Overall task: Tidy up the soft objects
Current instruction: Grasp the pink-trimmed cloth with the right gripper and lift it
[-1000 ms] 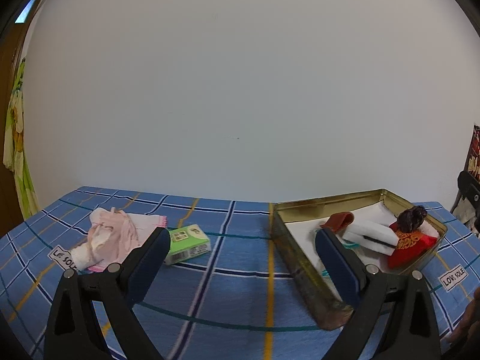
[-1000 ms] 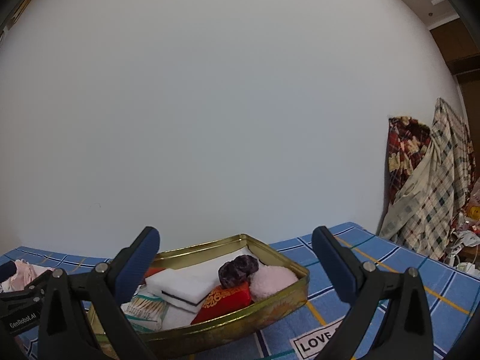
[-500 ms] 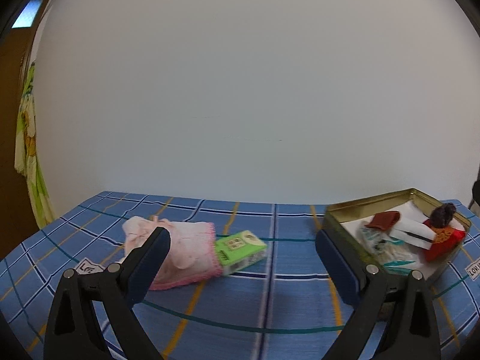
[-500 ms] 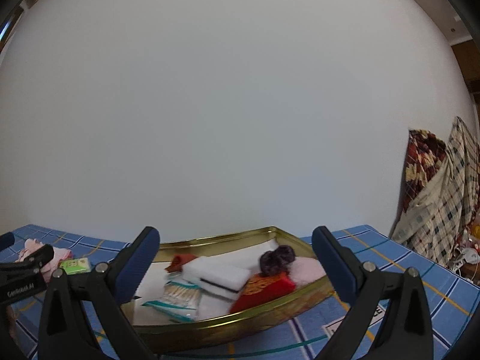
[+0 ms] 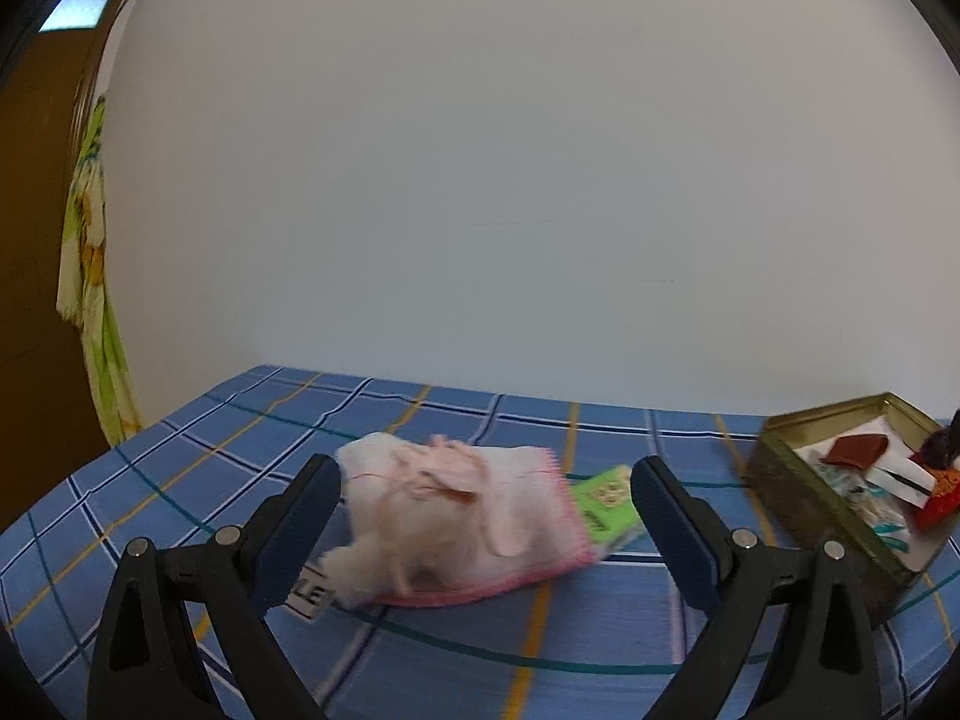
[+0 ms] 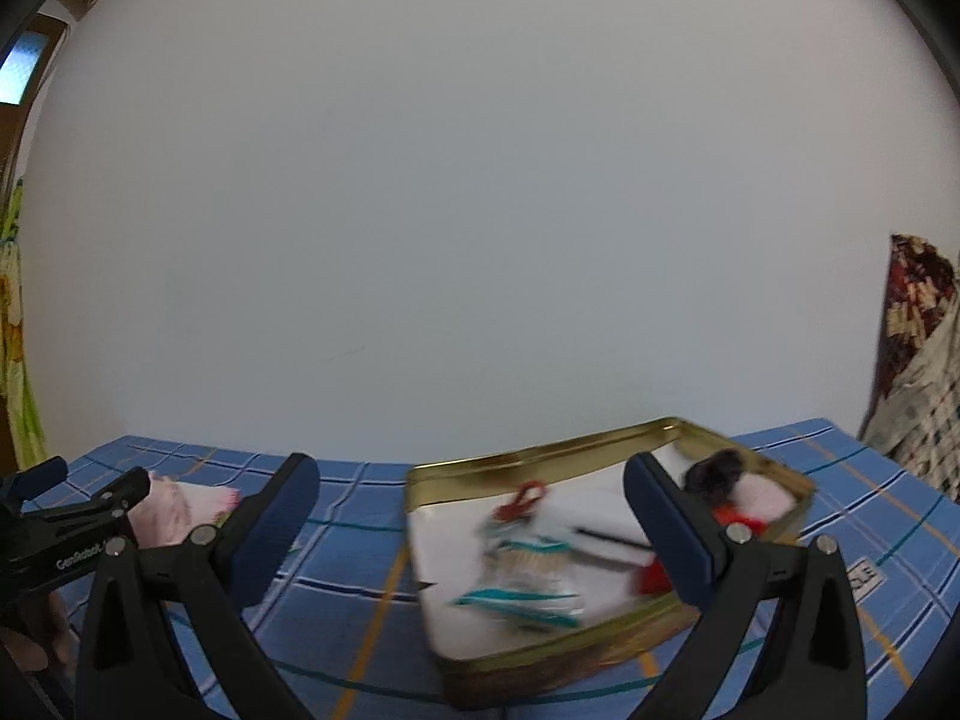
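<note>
Left wrist view is swinging away from the gold tin [image 5: 798, 495]: the left tongs [image 5: 483, 519], wide open, are now framing the pink cloth [image 5: 462, 510] beside the green packet [image 5: 606, 504]; right tongs [image 6: 471, 531] are hovering open over the tin, so a grasp is likely next.

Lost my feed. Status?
Both grippers, left and right, open, empty. Pink cloth on table, between left fingers. Green packet touching it.

cloth [image 5: 474, 516] pale pink, brighter pink hem | packet [image 5: 606, 504] bright green | tin [image 6: 540, 462] gold rim, white inside | tablecloth [image 5: 420, 660] blue plaid, orange, white and teal lines | gripper pads [image 5: 300, 531] navy, black arms
</note>
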A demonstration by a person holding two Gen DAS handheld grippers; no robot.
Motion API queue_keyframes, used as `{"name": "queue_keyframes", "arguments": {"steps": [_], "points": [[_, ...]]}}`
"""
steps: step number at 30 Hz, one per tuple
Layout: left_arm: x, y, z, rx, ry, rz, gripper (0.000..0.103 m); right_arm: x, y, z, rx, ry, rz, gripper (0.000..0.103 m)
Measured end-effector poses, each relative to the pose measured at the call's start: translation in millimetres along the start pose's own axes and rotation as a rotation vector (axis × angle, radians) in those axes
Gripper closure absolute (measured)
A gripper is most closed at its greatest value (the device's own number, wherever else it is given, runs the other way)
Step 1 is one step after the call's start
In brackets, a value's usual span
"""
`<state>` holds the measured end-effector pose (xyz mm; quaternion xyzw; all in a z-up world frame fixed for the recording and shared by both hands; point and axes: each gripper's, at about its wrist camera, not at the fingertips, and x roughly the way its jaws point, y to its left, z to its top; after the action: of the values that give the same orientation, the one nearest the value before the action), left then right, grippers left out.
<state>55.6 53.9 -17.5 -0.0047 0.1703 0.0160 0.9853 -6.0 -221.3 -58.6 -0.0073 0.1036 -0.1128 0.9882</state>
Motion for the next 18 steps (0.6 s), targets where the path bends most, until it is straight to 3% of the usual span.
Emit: {"name": "queue_keyframes", "arguments": {"steps": [6,10,13,18], "points": [[20,52,3,-0.101,0.064,0.073,0.004,17,37,-4,-0.027,0.059,0.089,0.0],[32,80,7,-0.106,0.071,0.133,0.004,30,67,-7,-0.067,0.099,0.146,0.002],[34,103,10,-0.105,0.063,0.191,0.004,43,88,-9,-0.088,0.136,0.196,0.011],[38,144,10,-0.198,0.063,0.23,0.004,63,126,-14,-0.108,0.222,0.286,0.024]]}}
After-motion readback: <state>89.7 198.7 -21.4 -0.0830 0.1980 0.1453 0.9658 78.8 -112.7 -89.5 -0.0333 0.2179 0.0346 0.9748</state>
